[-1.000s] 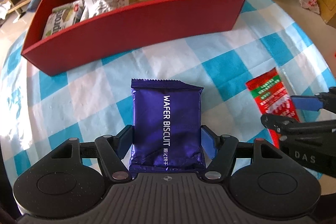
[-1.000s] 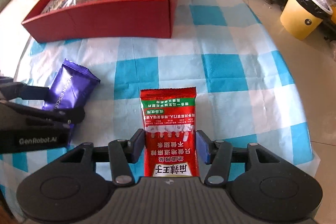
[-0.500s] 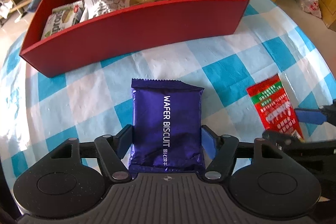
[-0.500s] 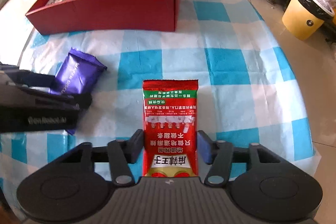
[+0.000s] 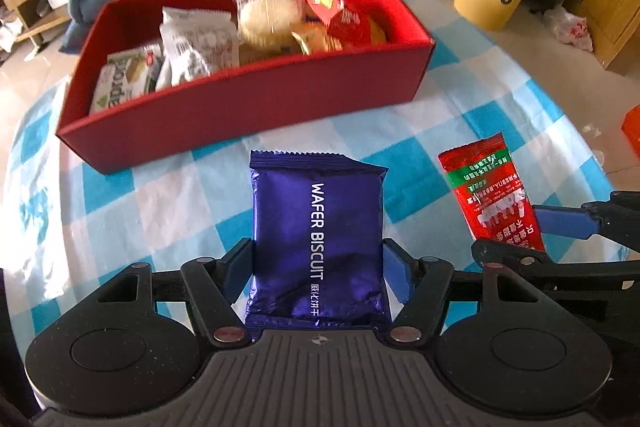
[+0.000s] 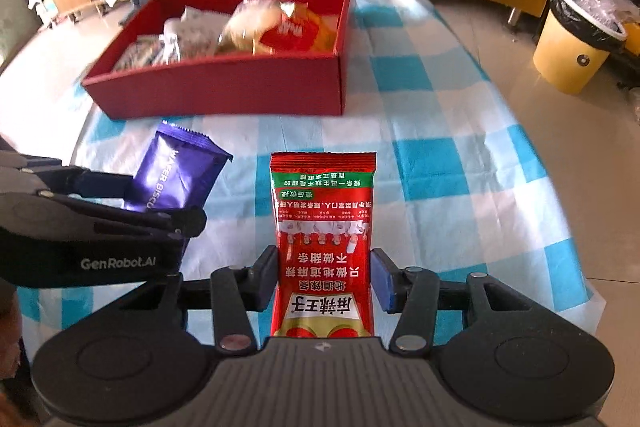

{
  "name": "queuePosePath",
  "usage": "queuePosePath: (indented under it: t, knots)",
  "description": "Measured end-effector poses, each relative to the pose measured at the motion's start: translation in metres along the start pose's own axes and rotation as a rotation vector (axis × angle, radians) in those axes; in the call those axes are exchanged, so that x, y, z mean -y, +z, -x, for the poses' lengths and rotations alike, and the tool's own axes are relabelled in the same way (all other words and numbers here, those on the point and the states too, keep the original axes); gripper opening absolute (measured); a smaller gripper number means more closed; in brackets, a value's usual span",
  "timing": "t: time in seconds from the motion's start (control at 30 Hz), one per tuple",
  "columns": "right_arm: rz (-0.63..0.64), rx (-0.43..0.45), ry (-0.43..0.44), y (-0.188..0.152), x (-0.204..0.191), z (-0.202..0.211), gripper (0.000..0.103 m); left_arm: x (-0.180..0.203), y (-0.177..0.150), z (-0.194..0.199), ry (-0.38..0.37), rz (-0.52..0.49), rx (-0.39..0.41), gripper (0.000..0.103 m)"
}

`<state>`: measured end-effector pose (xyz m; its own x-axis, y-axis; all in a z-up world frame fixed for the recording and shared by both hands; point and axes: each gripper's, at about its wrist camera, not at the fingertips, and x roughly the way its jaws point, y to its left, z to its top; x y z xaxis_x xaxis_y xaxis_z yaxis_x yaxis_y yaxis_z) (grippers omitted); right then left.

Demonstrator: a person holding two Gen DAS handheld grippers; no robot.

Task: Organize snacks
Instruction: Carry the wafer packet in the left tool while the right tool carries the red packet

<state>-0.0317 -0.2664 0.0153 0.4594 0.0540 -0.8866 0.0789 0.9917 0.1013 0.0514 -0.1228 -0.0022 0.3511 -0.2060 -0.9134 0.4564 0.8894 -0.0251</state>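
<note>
Purple foil wafer biscuit packet [image 5: 318, 239] sits pinched by its sides in the left gripper [image 5: 318, 271]; the right gripper [image 6: 324, 279], jaws just closing, squeezes a red sachet [image 6: 323, 243]. Both are above the checked tablecloth [image 6: 432, 131], short of the red box [image 6: 224, 91]. They look light, crinkly, slippery and crushable.

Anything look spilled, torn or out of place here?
Nothing stands out. The wafer pack and red pack look intact, each held in a gripper; the snacks in the red box lie jumbled but contained.
</note>
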Motion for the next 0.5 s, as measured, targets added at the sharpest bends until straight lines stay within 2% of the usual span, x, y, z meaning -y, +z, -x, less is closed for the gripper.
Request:
queuePosePath:
  t: [0.5]
  knots:
    - [-0.007,0.107,-0.016,0.031,-0.002,0.016,0.044,-0.013,0.015,0.017,0.018,0.049,0.066,0.073]
